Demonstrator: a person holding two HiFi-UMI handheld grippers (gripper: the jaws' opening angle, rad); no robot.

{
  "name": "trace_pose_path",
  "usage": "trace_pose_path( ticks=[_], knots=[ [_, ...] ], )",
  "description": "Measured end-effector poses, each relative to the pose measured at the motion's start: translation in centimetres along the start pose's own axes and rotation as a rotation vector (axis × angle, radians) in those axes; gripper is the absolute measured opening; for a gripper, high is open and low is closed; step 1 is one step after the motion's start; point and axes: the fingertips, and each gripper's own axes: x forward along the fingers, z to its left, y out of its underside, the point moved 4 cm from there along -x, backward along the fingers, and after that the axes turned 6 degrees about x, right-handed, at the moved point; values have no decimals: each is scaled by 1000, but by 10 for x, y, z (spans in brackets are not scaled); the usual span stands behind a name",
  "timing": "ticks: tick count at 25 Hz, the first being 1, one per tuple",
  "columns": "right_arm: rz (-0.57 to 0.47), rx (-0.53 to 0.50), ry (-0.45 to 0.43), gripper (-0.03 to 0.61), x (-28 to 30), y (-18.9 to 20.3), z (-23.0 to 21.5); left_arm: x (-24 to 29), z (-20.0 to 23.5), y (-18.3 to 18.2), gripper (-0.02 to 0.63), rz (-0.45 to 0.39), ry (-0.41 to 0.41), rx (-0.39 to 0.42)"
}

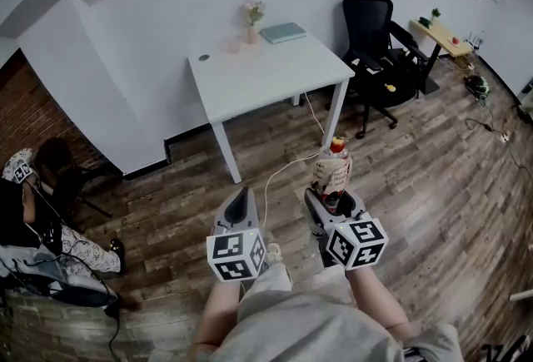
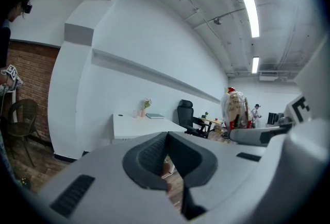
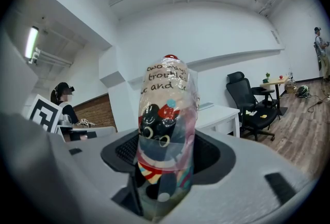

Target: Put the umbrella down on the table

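Observation:
A folded umbrella [image 3: 165, 130] in a clear printed sleeve with a red cap stands upright between the jaws of my right gripper [image 3: 164, 166], which is shut on it. From above, the umbrella [image 1: 332, 171] rises out of the right gripper [image 1: 333, 204] over the wooden floor, short of the white table [image 1: 275, 77]. My left gripper [image 1: 242, 204] hangs beside it, shut with nothing held. The left gripper [image 2: 167, 158] view shows its jaws closed together, and the umbrella [image 2: 235, 109] off to the right.
On the table's far edge stand a small vase with flowers [image 1: 252, 22], a book [image 1: 283, 32] and a cup [image 1: 232, 44]. A black office chair [image 1: 379, 44] is right of the table. A person [image 1: 37, 210] sits at left. Cables run over the floor.

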Motion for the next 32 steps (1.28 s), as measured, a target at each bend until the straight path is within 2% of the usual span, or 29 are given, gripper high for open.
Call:
trace_pose_path(
  ticks=[17,32],
  knots=[
    [-5,-1,44,268,158,-55,-35,158,79,-37,8,24,28,-9],
    [-16,3,63,268,257,-75,-55,248,131,-47,8,48,34,1]
  ],
)
